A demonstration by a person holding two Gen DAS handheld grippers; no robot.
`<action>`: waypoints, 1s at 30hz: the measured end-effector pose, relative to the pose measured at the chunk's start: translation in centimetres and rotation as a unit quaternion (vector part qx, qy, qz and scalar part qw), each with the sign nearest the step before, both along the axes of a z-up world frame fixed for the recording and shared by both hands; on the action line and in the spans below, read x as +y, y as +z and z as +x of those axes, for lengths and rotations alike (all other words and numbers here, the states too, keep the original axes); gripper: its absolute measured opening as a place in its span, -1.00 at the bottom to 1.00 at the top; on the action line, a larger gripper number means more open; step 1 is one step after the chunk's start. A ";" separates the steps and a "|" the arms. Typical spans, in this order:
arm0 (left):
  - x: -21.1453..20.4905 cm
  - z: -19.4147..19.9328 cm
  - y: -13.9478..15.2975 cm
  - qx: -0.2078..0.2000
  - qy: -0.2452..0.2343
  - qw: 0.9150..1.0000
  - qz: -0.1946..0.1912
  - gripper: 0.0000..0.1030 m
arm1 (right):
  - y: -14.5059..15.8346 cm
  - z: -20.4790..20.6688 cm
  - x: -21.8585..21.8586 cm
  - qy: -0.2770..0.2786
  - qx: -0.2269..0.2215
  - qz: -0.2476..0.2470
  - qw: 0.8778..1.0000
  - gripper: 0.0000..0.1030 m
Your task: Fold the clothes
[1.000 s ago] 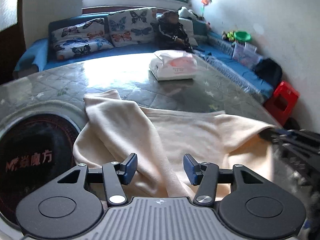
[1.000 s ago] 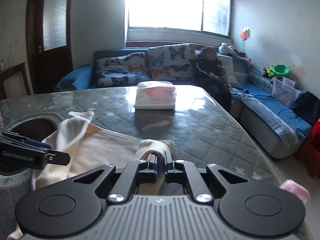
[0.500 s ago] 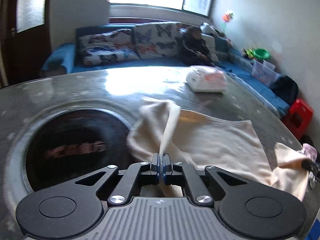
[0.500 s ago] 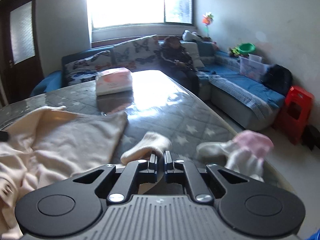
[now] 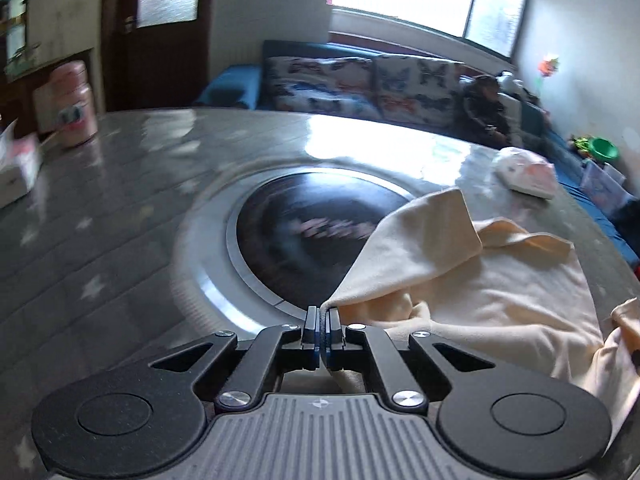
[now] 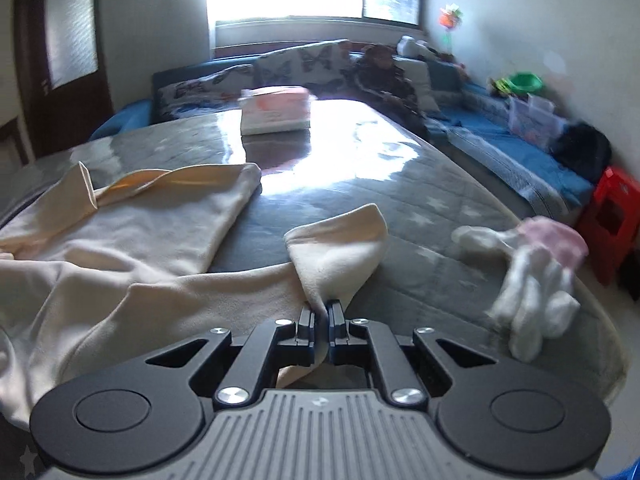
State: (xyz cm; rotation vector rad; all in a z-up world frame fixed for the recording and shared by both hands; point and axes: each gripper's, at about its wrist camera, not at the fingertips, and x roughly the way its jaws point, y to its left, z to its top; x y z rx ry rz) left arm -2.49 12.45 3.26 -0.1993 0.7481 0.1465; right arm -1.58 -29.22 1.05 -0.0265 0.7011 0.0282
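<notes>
Holding the cream shirt (image 5: 472, 292) on the table (image 5: 120, 220), I pinch one part in my left tool (image 5: 321, 330) and a sleeve end in my right tool (image 6: 320, 326). I think I am spreading it flat. Next I should pull both apart gently, beside the dark round plate (image 5: 304, 232).

Both tongs, left tongs (image 5: 321, 330) and right tongs (image 6: 320, 326), show black linkage arms, silver screws, blue-lined fingertips and a ribbed grey housing; a white-gloved hand (image 6: 532, 280) wears a pink cuff.

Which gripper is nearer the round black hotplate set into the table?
Left. The left gripper holds cream garment at the hotplate's near rim; the right gripper grips cloth over grey table.
</notes>
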 end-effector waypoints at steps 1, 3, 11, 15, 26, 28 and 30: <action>0.6 -0.6 -0.2 0.003 0.007 1.000 0.000 -0.95 | 0.0 0.3 0.6 0.007 0.000 -0.001 1.000 -0.89; 1.7 -2.0 -0.6 0.008 0.022 1.000 -0.002 -0.95 | 0.0 0.9 1.7 0.022 0.000 -0.005 1.000 -0.89; 4.0 -6.5 -1.4 0.028 0.073 0.997 -0.016 -0.95 | -0.1 3.8 6.9 0.084 -0.006 -0.031 0.996 -0.89; 4.0 -8.0 -1.7 0.034 0.082 0.996 -0.022 -0.95 | -0.1 4.4 8.0 0.098 -0.007 -0.036 0.995 -0.89; 3.2 -8.0 -1.1 0.048 0.058 0.997 -0.008 -0.63 | 0.5 2.1 1.2 0.032 0.016 -0.008 0.999 -0.52; 2.9 -8.3 -0.8 0.045 0.051 0.998 -0.001 -0.50 | 0.7 1.5 0.2 0.033 0.021 0.001 0.999 -0.45; 2.7 -8.7 -0.3 0.040 0.045 0.998 0.006 -0.22 | 1.0 0.6 -0.5 0.036 0.021 0.005 0.999 -0.44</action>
